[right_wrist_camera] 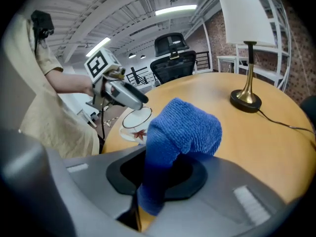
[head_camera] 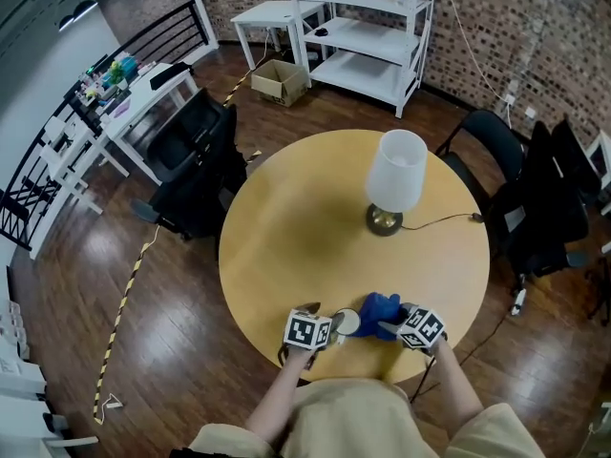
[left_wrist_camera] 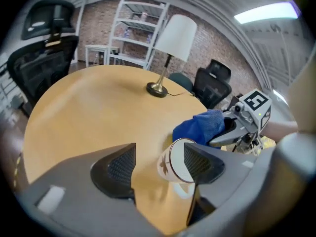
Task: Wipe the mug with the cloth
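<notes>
A white mug (head_camera: 347,322) with a red leaf print stands near the front edge of the round wooden table (head_camera: 286,227). My left gripper (left_wrist_camera: 158,157) is open; its right-hand jaw sits at the rim of the mug (left_wrist_camera: 173,164) and the other jaw stands well apart to the left. My right gripper (right_wrist_camera: 163,177) is shut on a blue cloth (right_wrist_camera: 182,132), which bulges up out of the jaws. The cloth (left_wrist_camera: 200,126) hangs just right of the mug; I cannot tell whether they touch. In the right gripper view the left gripper (right_wrist_camera: 126,95) reaches over the mug (right_wrist_camera: 134,126).
A table lamp (head_camera: 391,184) with a white shade and brass foot stands at the table's back right, its cord (head_camera: 439,222) trailing right. Black office chairs (head_camera: 196,160) flank the table. White shelving (head_camera: 368,27) and a cardboard box (head_camera: 279,81) stand by the brick wall.
</notes>
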The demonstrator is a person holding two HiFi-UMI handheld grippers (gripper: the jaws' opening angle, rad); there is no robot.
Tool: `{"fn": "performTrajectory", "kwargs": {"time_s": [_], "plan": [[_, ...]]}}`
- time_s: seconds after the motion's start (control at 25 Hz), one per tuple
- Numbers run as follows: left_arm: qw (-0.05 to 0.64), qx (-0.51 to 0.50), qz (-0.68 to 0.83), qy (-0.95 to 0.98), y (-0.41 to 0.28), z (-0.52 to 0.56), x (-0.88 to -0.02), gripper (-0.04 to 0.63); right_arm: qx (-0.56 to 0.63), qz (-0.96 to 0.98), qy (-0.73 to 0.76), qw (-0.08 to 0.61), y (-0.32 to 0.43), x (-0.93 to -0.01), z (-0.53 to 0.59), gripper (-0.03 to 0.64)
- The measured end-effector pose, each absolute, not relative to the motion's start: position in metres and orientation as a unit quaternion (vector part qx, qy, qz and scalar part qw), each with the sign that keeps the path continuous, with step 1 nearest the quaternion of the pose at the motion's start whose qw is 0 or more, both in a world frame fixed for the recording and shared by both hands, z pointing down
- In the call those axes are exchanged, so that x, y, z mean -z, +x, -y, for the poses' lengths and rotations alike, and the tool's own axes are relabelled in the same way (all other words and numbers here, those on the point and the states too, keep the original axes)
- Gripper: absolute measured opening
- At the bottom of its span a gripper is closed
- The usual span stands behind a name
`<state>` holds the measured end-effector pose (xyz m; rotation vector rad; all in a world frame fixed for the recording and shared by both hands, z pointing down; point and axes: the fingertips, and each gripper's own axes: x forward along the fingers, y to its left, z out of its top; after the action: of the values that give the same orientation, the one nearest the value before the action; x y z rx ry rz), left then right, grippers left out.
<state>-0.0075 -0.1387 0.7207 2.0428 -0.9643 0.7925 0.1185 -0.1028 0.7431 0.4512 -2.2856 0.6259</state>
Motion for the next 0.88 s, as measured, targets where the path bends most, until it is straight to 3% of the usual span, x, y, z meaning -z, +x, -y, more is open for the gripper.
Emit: {"fn": "performTrajectory", "kwargs": {"time_s": [0.32,0.6,0.88], "plan": [[0.506,-0.210,0.391,0.739,0.011,0.096,-0.738,0.350,-0.218,0.865,0.149,0.426,0.074,-0.718,0.161,0.075],[0.578,-0.123,0.427,0.684,0.023,0.128,-0.755,0.334,-0.266,0.834,0.143,0.462,0.061,-0.719,0.174,0.075],[0.577,-0.088,0.427,0.691,0.013,0.132,-0.739,0.329,-0.301,0.836,0.139,0.437,0.070,-0.726,0.171,0.075]]}}
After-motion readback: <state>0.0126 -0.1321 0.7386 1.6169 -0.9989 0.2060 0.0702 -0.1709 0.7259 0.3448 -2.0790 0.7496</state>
